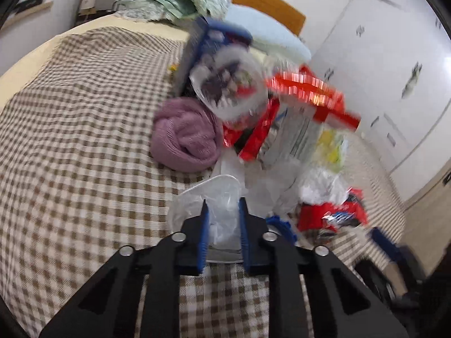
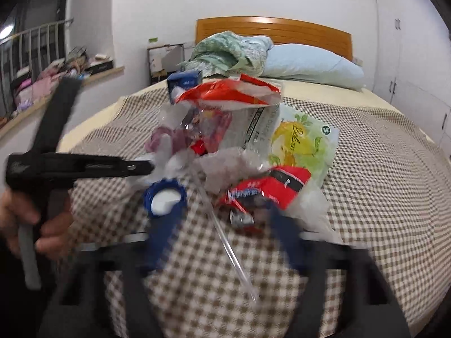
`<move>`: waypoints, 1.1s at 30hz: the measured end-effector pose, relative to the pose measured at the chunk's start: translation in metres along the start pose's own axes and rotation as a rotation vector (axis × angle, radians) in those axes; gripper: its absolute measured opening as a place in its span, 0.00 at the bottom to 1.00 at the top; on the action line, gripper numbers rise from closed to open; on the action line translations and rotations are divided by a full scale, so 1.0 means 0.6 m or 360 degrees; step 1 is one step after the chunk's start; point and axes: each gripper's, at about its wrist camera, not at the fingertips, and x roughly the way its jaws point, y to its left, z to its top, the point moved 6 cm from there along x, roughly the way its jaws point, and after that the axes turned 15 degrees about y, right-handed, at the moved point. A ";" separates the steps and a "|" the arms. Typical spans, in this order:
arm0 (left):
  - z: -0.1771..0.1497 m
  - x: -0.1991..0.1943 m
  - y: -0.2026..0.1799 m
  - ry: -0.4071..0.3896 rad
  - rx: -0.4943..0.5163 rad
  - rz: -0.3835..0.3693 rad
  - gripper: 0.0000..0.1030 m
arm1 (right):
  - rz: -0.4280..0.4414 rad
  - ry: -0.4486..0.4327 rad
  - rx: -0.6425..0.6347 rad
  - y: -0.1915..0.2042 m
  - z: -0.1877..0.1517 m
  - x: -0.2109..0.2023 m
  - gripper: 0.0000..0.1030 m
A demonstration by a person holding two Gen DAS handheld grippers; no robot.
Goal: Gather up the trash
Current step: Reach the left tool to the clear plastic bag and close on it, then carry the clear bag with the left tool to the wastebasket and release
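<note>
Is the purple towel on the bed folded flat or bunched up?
Bunched up. The purple towel lies as a rumpled, rolled heap on the checked bedcover, beside the trash pile.

"How many grippers were over the bed?"
"Two: a left gripper (image 1: 222,219) and a right gripper (image 2: 222,219)."
"And pillows?"
"One pale blue pillow (image 2: 307,64), beside one green quilt (image 2: 228,49)."
"Trash?"
"One heaped pile; the wrappers blurred past counting. One yellow-green packet (image 2: 304,143), one blue-rimmed lid (image 2: 165,198), one purple cloth (image 1: 186,135)."
</note>
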 end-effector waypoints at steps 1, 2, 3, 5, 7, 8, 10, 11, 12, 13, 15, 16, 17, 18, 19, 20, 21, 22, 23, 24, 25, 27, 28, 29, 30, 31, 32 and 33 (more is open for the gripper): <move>-0.001 -0.013 0.002 -0.0032 -0.0009 -0.0006 0.13 | 0.0023 -0.0006 0.0029 -0.001 0.009 0.005 0.45; -0.003 -0.021 0.002 -0.0060 -0.0013 -0.0002 0.12 | 0.0049 -0.0006 0.0052 0.000 0.019 0.012 0.45; -0.009 -0.038 0.003 -0.0105 -0.0011 0.0006 0.12 | 0.0064 -0.0004 0.0066 0.000 0.024 0.015 0.45; -0.019 -0.067 0.004 -0.0210 -0.0008 0.0046 0.11 | 0.0081 -0.0003 0.0093 0.006 0.039 0.027 0.45; -0.029 -0.085 0.007 -0.0263 -0.0012 0.0055 0.11 | 0.0081 -0.0001 0.0118 0.011 0.054 0.042 0.45; -0.032 -0.091 0.008 -0.0277 -0.0013 0.0058 0.11 | 0.0081 -0.0004 0.0132 0.013 0.060 0.049 0.45; -0.043 -0.104 0.008 -0.0308 0.0007 0.0091 0.11 | 0.0059 -0.0010 0.0170 0.012 0.071 0.064 0.45; -0.043 -0.107 0.008 -0.0321 0.0020 0.0114 0.11 | 0.0061 0.0002 0.0174 0.012 0.074 0.071 0.45; -0.044 -0.110 0.006 -0.0335 0.0030 0.0126 0.11 | 0.0076 0.0012 0.0178 0.014 0.079 0.080 0.34; -0.041 -0.114 0.009 -0.0344 0.0032 0.0133 0.11 | 0.0083 0.0019 0.0178 0.014 0.084 0.084 0.07; -0.038 -0.122 0.007 -0.0372 0.0032 0.0145 0.11 | 0.0072 0.0023 0.0169 0.014 0.085 0.086 0.01; -0.036 -0.126 0.007 -0.0390 0.0039 0.0145 0.11 | 0.0066 0.0003 0.0159 0.016 0.086 0.080 0.01; -0.032 -0.128 0.008 -0.0408 0.0049 0.0143 0.10 | 0.0052 -0.0023 0.0152 0.016 0.087 0.072 0.01; -0.032 -0.140 0.004 -0.0442 0.0058 0.0144 0.10 | 0.0031 -0.0074 0.0139 0.018 0.093 0.054 0.01; -0.031 -0.153 0.001 -0.0469 0.0059 0.0146 0.10 | 0.0028 -0.0099 0.0131 0.021 0.096 0.044 0.01; -0.031 -0.170 -0.004 -0.0500 0.0064 0.0136 0.10 | 0.0031 -0.0131 0.0118 0.023 0.101 0.025 0.01; -0.030 -0.179 -0.007 -0.0515 0.0068 0.0131 0.10 | 0.0030 -0.0152 0.0116 0.024 0.102 0.013 0.01; -0.031 -0.196 -0.012 -0.0539 0.0070 0.0134 0.10 | 0.0037 -0.0179 0.0116 0.025 0.103 -0.004 0.01; -0.031 -0.205 -0.016 -0.0557 0.0074 0.0141 0.10 | 0.0048 -0.0200 0.0115 0.026 0.104 -0.020 0.01; -0.034 -0.231 -0.025 -0.0600 0.0079 0.0147 0.10 | 0.0049 -0.0230 0.0114 0.027 0.105 -0.043 0.01; -0.038 -0.249 -0.032 -0.0624 0.0077 0.0138 0.10 | 0.0052 -0.0262 0.0106 0.028 0.105 -0.069 0.01; -0.049 -0.286 -0.053 -0.0656 0.0076 0.0080 0.10 | 0.0044 -0.0314 0.0086 0.026 0.104 -0.117 0.01; -0.056 -0.303 -0.067 -0.0665 0.0083 0.0046 0.10 | 0.0031 -0.0341 0.0075 0.024 0.101 -0.143 0.01; -0.064 -0.318 -0.081 -0.0671 0.0096 0.0022 0.10 | 0.0013 -0.0366 0.0061 0.018 0.096 -0.177 0.01; -0.074 -0.338 -0.103 -0.0683 0.0122 0.0001 0.10 | -0.0011 -0.0387 0.0057 0.014 0.089 -0.204 0.01; -0.088 -0.358 -0.130 -0.0698 0.0159 -0.0020 0.10 | -0.0029 -0.0402 0.0058 0.007 0.084 -0.222 0.01; -0.101 -0.370 -0.155 -0.0704 0.0199 -0.0045 0.10 | -0.0051 -0.0418 0.0061 -0.002 0.074 -0.246 0.01; -0.115 -0.382 -0.181 -0.0706 0.0246 -0.0069 0.10 | -0.0085 -0.0432 0.0070 -0.019 0.056 -0.280 0.01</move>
